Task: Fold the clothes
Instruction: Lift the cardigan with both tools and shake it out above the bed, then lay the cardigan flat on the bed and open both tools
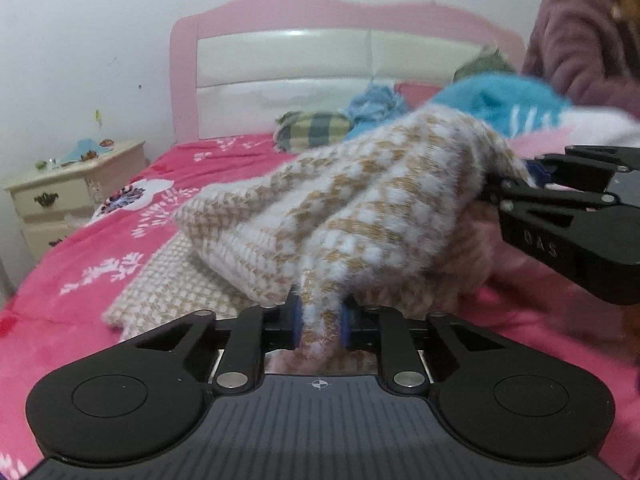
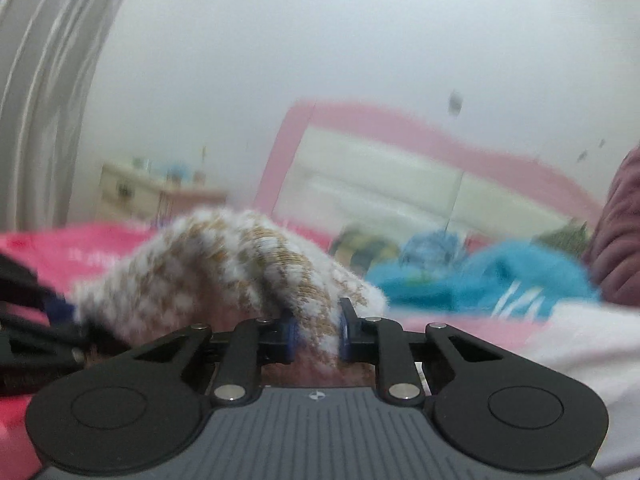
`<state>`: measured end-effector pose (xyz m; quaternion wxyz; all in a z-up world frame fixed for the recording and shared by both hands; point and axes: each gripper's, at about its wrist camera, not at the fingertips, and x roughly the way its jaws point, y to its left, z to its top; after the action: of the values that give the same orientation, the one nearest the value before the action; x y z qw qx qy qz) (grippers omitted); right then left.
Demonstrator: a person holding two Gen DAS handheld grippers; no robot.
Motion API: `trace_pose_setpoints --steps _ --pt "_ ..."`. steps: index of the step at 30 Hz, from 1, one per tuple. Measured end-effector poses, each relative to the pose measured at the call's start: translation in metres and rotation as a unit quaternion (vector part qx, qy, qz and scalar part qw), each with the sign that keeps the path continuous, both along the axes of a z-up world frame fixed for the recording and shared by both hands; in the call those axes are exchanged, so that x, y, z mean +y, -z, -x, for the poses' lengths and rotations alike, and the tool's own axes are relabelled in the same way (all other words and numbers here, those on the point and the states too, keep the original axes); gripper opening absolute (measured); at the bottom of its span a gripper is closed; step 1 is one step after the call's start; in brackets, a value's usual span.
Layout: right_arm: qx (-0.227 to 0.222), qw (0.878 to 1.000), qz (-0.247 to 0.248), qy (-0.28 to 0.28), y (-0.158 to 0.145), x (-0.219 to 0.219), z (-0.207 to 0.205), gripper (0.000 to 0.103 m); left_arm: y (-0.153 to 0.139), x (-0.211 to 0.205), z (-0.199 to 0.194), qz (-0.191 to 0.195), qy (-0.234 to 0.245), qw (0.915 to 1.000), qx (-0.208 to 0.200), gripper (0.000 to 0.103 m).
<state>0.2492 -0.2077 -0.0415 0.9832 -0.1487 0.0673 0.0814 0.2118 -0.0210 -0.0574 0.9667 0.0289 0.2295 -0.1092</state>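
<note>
1. Left tool (image 1: 320,326) and right tool (image 2: 318,334): each pinching a fold of the houndstooth knit (image 1: 320,208).
2. Knit: soft, light, floppy; partly lifted off the pink bed (image 1: 80,312); probably best gripped at edges.
3. Beyond: pink headboard (image 1: 280,12), cream nightstand (image 1: 76,188), more clothes heaped.

Clothes pile (image 1: 372,104) before headboard (image 1: 288,60)

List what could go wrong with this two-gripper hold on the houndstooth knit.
1. The left gripper and right gripper each pinch only a narrow ridge of the houndstooth knit; it may slip out.
2. Part of the knit lies on the pink bedspread; lifting may drag it unevenly.
3. The blue garment sits close and could snag.
</note>
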Motion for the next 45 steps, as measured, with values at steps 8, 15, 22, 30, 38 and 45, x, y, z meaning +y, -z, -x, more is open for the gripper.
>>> trace_pose_setpoints --steps 8,15,22,30,38,45 --pt "-0.115 0.993 -0.018 -0.018 -0.057 0.002 0.084 0.021 -0.044 0.004 0.06 0.052 0.061 0.9965 -0.023 0.012" --pt "-0.193 0.981 -0.015 -0.03 -0.103 -0.017 0.176 0.021 -0.087 0.01 0.136 0.094 0.133 0.9862 -0.034 0.01" --pt "-0.196 0.979 0.008 -0.049 -0.121 -0.042 0.292 0.021 -0.109 0.01 0.224 0.12 0.226 0.9667 -0.007 0.01" --pt "0.016 0.992 0.059 -0.107 -0.047 -0.041 0.406 0.022 -0.023 0.02 0.298 0.019 0.295 0.9398 0.172 0.023" --pt "0.211 0.967 -0.01 -0.142 -0.019 -0.07 0.433 0.039 0.006 0.056 0.305 -0.006 0.206 0.9484 0.241 0.056" --pt "0.247 0.937 -0.227 -0.093 -0.023 -0.133 0.371 0.057 -0.019 0.033 0.265 0.033 0.183 0.9701 0.157 0.07"
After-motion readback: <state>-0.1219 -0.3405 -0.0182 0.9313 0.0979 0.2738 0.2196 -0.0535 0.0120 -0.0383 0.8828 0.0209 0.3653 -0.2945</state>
